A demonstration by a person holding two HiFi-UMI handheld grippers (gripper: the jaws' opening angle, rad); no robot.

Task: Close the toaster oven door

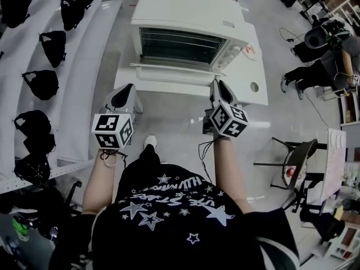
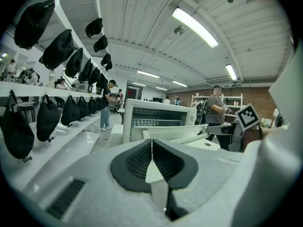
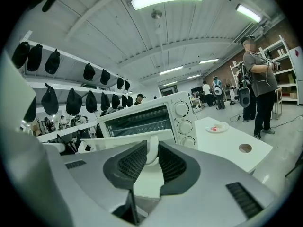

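Plainly, the toaster oven sat on the white table with its door open, hanging out flat toward the person. The right tongs were at the door's right end, clamped on the white handle along its front edge, which showed between the dark pads. The left tongs were near the door's left end, their tips together with nothing between them, just off the table's edge.
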